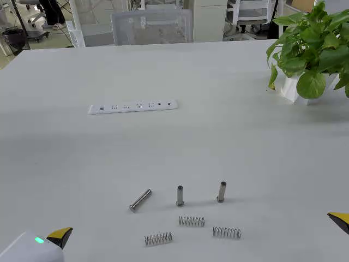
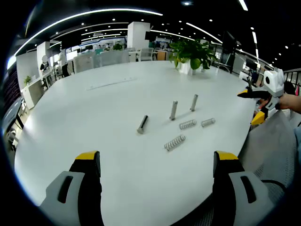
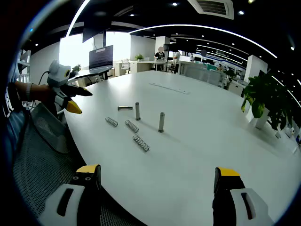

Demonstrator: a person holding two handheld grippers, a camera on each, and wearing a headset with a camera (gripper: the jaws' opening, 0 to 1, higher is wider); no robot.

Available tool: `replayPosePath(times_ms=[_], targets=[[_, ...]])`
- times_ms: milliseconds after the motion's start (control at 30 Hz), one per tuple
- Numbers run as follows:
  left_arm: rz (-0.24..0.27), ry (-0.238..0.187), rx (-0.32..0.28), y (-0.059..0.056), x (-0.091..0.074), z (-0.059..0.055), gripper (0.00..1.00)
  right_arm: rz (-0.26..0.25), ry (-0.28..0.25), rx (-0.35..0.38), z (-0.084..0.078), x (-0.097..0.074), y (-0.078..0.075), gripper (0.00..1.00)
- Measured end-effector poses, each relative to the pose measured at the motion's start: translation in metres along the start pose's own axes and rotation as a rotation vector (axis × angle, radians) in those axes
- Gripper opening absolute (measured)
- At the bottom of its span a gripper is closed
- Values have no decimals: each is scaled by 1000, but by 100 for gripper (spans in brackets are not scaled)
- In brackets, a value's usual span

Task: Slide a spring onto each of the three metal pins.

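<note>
No legible text, label, brand, number or sign in any view. Power strip (image 1: pixel 133 106) on tabletop (image 1: pixel 229 136): surface details too small to read. Background monitor (image 3: pixel 102 57) in right gripper view: screen too blurred to read.

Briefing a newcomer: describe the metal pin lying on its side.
Start at the white power strip on the grey table; nearer the person is a row of pins. The leftmost pin lies flat on its side, while the middle pin and right pin stand upright.
</note>
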State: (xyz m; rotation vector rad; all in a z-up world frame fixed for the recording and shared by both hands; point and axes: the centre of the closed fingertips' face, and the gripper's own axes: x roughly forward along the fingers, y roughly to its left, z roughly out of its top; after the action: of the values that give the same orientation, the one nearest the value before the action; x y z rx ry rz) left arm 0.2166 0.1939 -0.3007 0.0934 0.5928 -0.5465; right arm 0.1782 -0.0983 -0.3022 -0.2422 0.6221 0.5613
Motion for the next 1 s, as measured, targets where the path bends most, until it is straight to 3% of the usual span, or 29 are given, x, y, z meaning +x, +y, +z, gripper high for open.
replayPosePath(times_ms=[267,1000], targets=[[-5,7,-4,1,3,-2,99,6,3,8,0,1,4,100],[-29,19,10,-4,8,1,99,-2,7,9,1,2,-2,100]])
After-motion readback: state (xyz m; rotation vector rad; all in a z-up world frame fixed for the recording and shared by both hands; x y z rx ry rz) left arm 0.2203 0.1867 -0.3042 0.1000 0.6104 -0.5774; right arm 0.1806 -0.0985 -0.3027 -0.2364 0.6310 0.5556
